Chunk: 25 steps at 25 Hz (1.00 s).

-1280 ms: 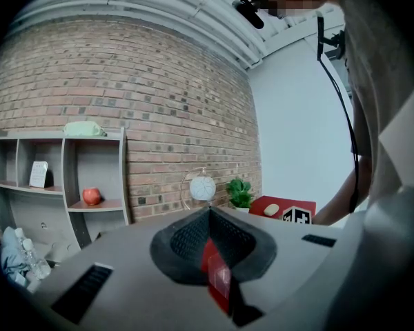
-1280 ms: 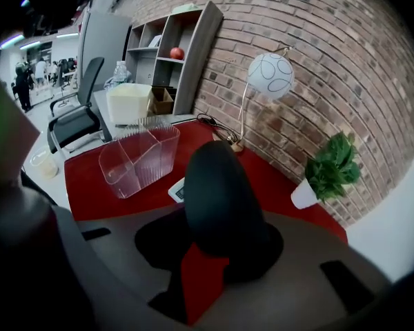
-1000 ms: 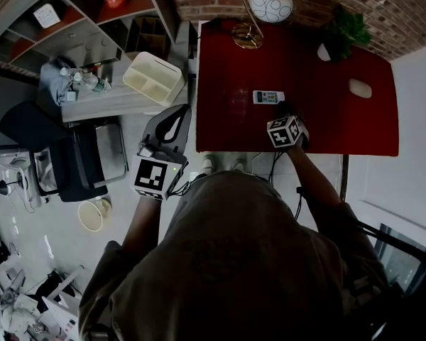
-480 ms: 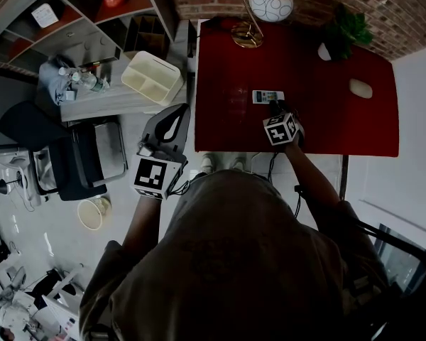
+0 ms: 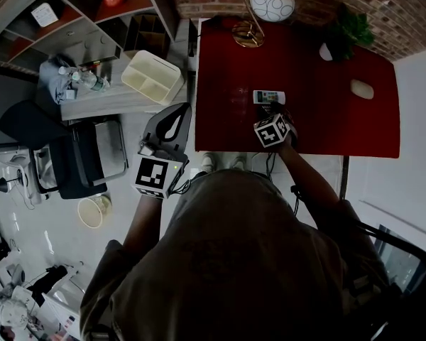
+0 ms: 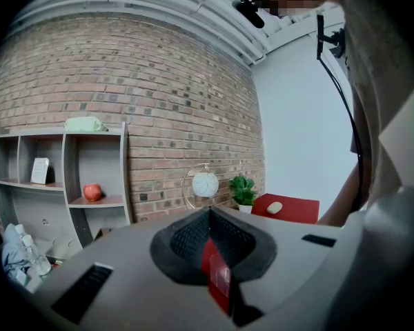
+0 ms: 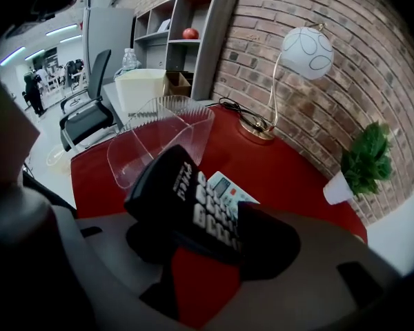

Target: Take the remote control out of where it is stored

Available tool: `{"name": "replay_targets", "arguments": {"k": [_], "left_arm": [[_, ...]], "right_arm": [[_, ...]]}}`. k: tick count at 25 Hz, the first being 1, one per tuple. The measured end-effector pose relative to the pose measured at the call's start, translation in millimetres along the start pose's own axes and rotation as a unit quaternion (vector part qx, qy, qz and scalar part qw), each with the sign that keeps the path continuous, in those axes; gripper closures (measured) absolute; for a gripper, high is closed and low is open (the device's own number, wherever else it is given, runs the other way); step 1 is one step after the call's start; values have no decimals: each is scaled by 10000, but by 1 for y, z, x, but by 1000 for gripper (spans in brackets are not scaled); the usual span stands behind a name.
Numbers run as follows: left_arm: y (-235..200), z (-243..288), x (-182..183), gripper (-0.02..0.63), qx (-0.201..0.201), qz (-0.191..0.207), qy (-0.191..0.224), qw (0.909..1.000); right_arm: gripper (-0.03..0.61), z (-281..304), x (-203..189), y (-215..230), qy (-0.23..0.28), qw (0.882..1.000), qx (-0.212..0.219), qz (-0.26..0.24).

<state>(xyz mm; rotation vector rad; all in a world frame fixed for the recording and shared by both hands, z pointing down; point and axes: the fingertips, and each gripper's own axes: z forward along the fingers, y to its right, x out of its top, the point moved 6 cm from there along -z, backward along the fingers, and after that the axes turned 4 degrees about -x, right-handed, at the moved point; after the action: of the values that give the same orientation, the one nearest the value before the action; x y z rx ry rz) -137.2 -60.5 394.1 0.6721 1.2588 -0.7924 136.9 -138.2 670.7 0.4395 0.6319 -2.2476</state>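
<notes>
A black remote control [image 7: 193, 198] with white buttons lies tilted between the jaws of my right gripper [image 7: 214, 219]. Those jaws have just been opening and stand apart, so the remote rests loosely between the pads. In the head view the right gripper [image 5: 272, 109] hangs low over the red table [image 5: 326, 119], just this side of a white remote [image 5: 268, 96] that lies flat on it. The white remote [image 7: 229, 187] shows behind the black one. My left gripper [image 5: 179, 112] is held off the table's left side, shut with nothing in it [image 6: 209, 211].
A clear plastic container [image 7: 162, 133] stands on the table left of the remotes. A globe lamp [image 5: 270, 2], a potted plant [image 5: 344, 30] and a white oval object [image 5: 360, 89] sit further back. A cream bin [image 5: 153, 77], shelves [image 5: 71, 20] and an office chair [image 5: 78, 162] lie left.
My right gripper has shifted a little to the left and dipped toward the table, closer to the white remote. The left gripper has stayed where it was.
</notes>
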Motion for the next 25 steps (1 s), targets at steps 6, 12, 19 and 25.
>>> {"name": "replay_targets", "arguments": {"k": [6, 12, 19, 25], "left_arm": [[-4, -9, -6, 603, 81, -36, -59, 9999], [-5, -14, -10, 603, 91, -42, -113, 9999], [-10, -22, -19, 603, 33, -38, -175, 9998], [-11, -24, -22, 603, -70, -76, -185, 9998]], "right_arm": [[342, 10, 0, -17, -131, 9995, 53, -291], [316, 20, -3, -36, -366, 9978, -26, -558], [258, 7, -2, -43, -514, 9968, 592, -124], [215, 2, -14, -51, -715, 9926, 925, -319]]}}
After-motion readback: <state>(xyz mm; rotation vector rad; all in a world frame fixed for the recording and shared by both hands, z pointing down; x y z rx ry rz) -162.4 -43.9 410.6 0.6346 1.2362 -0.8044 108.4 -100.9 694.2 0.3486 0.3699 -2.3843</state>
